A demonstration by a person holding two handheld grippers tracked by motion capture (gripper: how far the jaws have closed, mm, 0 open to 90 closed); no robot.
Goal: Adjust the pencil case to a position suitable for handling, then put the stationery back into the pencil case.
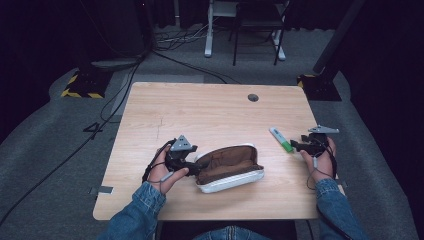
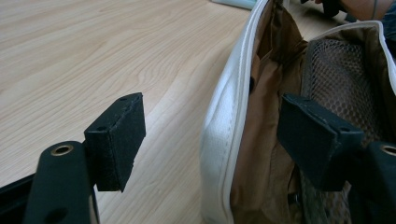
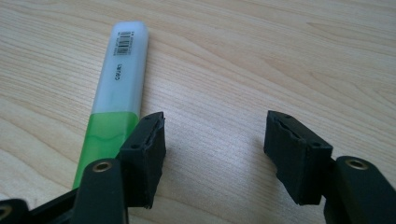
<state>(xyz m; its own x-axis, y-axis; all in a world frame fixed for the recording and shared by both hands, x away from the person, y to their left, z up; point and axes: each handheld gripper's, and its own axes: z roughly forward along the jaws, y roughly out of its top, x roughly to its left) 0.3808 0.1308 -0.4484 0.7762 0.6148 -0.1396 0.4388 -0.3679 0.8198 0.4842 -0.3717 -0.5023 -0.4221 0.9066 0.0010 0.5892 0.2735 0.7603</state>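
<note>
Our right gripper [image 3: 212,154] stands half open, holding nothing; the green-and-white plastic highlighter pen [image 3: 116,93] lies lengthwise just outside one jaw, pointing away.

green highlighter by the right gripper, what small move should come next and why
Probably shift the right gripper sideways toward the green highlighter until its open jaws straddle the barrel, then close. In the right gripper view the marker lies flat on the table, outside the gap and beside one jaw, so closing now would catch nothing. The pencil case already lies open, with the left gripper open across its white edge.
</note>
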